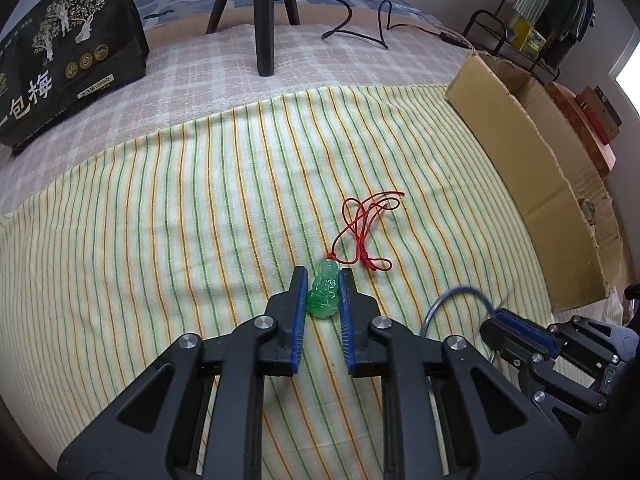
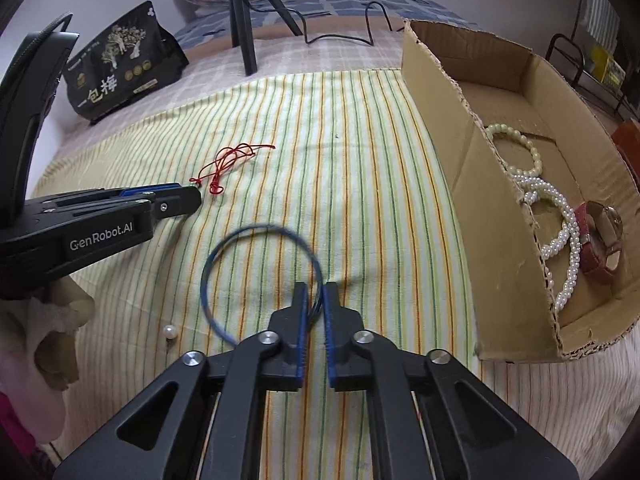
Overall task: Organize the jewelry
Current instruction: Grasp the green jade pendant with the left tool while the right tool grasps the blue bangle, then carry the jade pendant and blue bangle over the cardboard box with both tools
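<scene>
A green jade pendant [image 1: 324, 296] on a red cord [image 1: 368, 224] lies on the striped cloth [image 1: 180, 208]. My left gripper [image 1: 323, 272] is shut on the pendant, its blue pads pressing both sides. In the right wrist view this gripper [image 2: 195, 197] comes in from the left, with the red cord [image 2: 228, 160] trailing past its tip. My right gripper [image 2: 316, 286] is shut on a thin blue bangle [image 2: 205, 280], which stands out blurred ahead of the fingers. The left wrist view shows the same gripper [image 1: 496, 318] and bangle [image 1: 456, 294] at lower right.
An open cardboard box [image 2: 500, 240] at the right holds pearl bracelets [image 2: 568, 236] and a red watch [image 2: 600, 240]. A loose pearl [image 2: 170, 331] lies on the cloth. At the back are a black bag [image 2: 124, 64], tripod legs [image 2: 246, 32] and a black cable [image 2: 340, 40].
</scene>
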Action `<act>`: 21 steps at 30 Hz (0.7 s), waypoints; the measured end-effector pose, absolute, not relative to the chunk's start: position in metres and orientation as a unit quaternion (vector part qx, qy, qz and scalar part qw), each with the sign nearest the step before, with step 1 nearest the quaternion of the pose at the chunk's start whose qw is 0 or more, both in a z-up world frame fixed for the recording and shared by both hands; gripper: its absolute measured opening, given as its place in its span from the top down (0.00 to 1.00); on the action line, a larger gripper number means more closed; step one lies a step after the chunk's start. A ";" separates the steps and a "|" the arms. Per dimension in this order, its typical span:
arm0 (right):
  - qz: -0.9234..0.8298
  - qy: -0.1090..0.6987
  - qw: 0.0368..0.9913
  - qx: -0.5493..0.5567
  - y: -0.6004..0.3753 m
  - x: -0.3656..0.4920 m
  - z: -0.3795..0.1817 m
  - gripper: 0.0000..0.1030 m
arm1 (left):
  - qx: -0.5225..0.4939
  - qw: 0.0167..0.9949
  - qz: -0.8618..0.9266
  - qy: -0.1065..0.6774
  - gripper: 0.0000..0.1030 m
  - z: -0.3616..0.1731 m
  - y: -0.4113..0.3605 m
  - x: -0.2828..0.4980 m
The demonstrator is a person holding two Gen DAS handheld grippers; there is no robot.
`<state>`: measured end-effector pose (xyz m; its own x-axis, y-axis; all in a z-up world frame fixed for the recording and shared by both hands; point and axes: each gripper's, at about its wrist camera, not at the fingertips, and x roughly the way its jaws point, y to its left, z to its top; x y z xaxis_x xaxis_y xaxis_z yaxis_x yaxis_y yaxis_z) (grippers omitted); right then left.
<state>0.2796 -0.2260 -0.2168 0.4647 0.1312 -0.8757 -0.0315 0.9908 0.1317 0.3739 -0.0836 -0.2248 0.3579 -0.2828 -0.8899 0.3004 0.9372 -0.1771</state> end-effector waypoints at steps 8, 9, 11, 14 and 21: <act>0.061 0.497 0.864 0.049 -0.224 0.276 -0.205 0.97 | -0.065 0.828 -0.180 0.527 0.87 -0.202 -0.059 0.379; 0.063 0.494 0.866 0.047 -0.223 0.276 -0.202 0.97 | -0.071 0.829 -0.180 0.524 0.87 -0.199 -0.057 0.379; 0.067 0.485 0.871 0.043 -0.221 0.274 -0.196 0.98 | -0.082 0.834 -0.182 0.515 0.87 -0.188 -0.052 0.379; 0.069 0.467 0.881 0.029 -0.217 0.270 -0.184 0.98 | -0.092 0.841 -0.185 0.500 0.87 -0.173 -0.049 0.377; 0.065 0.424 0.903 0.002 -0.221 0.263 -0.158 0.98 | -0.099 0.852 -0.195 0.476 0.87 -0.146 -0.051 0.366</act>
